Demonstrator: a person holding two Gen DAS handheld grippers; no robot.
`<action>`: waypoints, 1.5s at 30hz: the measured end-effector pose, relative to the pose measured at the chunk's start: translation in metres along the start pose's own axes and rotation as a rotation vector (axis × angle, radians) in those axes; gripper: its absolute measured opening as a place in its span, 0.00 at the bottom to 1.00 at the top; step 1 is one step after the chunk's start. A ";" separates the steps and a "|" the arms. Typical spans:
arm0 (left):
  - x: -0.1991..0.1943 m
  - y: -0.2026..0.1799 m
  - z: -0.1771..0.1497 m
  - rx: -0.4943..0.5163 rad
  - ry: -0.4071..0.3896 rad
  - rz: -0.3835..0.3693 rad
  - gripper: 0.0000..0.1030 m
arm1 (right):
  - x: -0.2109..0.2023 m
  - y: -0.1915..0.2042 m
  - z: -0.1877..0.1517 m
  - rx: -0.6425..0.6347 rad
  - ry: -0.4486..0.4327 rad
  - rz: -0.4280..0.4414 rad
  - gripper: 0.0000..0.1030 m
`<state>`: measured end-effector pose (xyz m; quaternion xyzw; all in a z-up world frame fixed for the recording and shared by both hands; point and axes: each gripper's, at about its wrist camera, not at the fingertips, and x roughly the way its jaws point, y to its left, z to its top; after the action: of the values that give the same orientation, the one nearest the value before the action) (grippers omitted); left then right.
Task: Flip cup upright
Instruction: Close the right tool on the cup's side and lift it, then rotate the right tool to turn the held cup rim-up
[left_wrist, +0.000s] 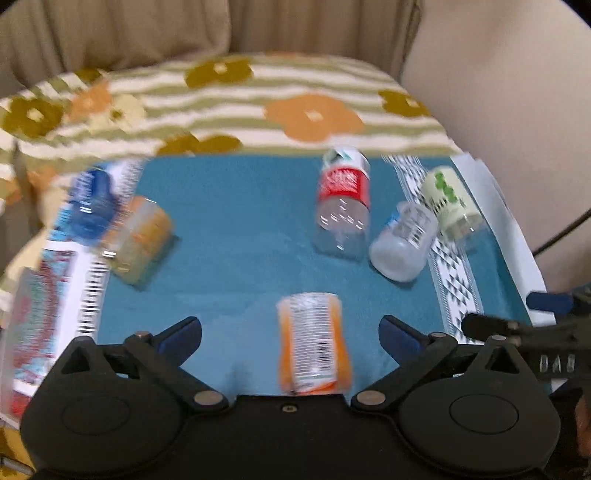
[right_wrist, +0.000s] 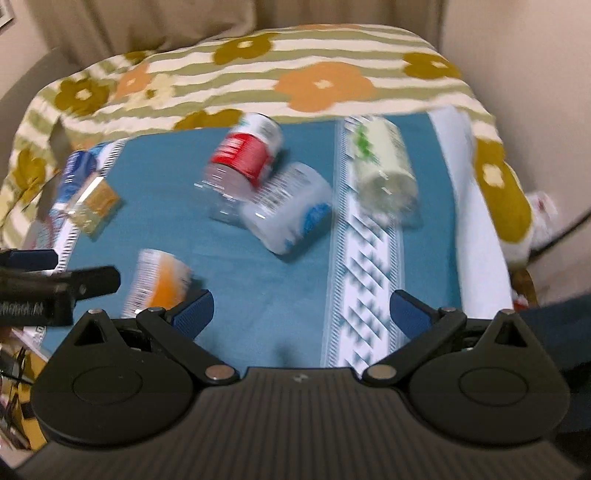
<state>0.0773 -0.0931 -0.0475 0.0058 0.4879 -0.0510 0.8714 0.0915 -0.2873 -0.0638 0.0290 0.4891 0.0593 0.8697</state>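
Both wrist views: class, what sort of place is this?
Probably a home room: a floral blanket, beige curtains, and a blue cloth strewn with tipped cups.

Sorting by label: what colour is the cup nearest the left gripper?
Orange with a white label, clearest in the left wrist view.

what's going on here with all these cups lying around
A person holds two grippers over a blue mat strewn with tipped-over cups. Both are open and empty. The left gripper is lined up on the orange cup, which lies on its side between its fingers, not yet gripped. The right gripper hovers over bare mat. The red cup, clear cup and green cup also lie on their sides.
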 end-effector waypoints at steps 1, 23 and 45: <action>-0.005 0.005 -0.004 -0.006 -0.011 0.013 1.00 | 0.000 0.006 0.005 -0.007 0.004 0.020 1.00; -0.018 0.143 -0.081 -0.198 0.036 0.012 1.00 | 0.118 0.079 0.046 0.179 0.366 0.185 0.86; -0.017 0.152 -0.081 -0.192 0.059 -0.004 1.00 | 0.121 0.072 0.039 0.249 0.354 0.226 0.66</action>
<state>0.0141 0.0648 -0.0815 -0.0775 0.5158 -0.0056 0.8532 0.1817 -0.1996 -0.1377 0.1797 0.6309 0.0998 0.7481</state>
